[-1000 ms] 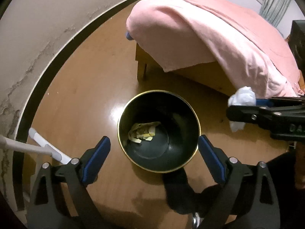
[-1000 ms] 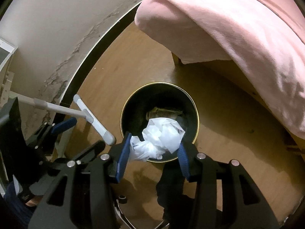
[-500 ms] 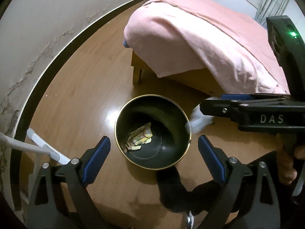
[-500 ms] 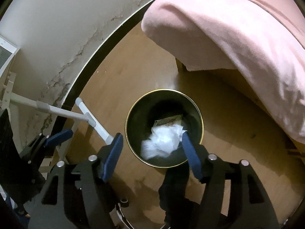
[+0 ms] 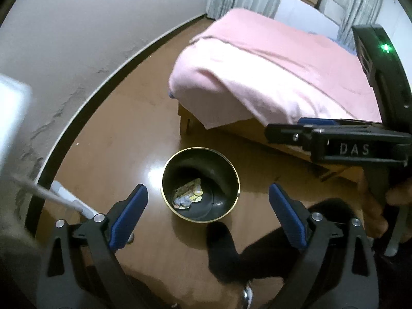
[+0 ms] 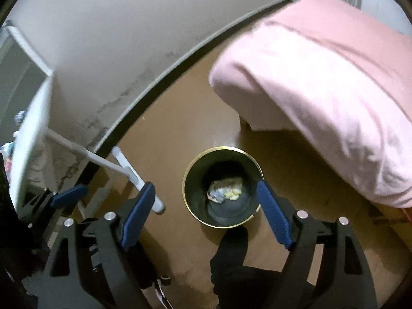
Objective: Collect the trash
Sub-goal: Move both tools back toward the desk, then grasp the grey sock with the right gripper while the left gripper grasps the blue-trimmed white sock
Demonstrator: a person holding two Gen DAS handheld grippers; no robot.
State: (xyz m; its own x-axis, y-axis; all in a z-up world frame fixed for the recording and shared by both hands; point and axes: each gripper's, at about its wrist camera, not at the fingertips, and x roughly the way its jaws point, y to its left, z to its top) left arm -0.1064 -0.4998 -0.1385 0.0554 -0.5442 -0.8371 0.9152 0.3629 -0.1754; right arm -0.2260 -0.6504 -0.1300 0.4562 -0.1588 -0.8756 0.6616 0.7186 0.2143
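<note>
Tissue's gone from the right hand-held gripper [image 6: 206,211], jaws opening and empty; left hand-held gripper [image 5: 206,216] is wide open, also empty; both hang over the black bin [image 6: 198,221].

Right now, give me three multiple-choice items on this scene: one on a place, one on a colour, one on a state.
1. Where does the bin stand?
A. on the bed
B. on the floor by the bed's corner
C. on a shelf

2. What colour is the bed's blanket?
A. pink
B. green
C. black

3. What is between the right gripper's fingers?
A. a tissue
B. a bottle
C. nothing

Key: 1 B, the bin sits on the wood floor near the bed. 2 A, the cover is pink. 3 C, the jaws are opening with nothing between them; trash lies in the bin.
</note>
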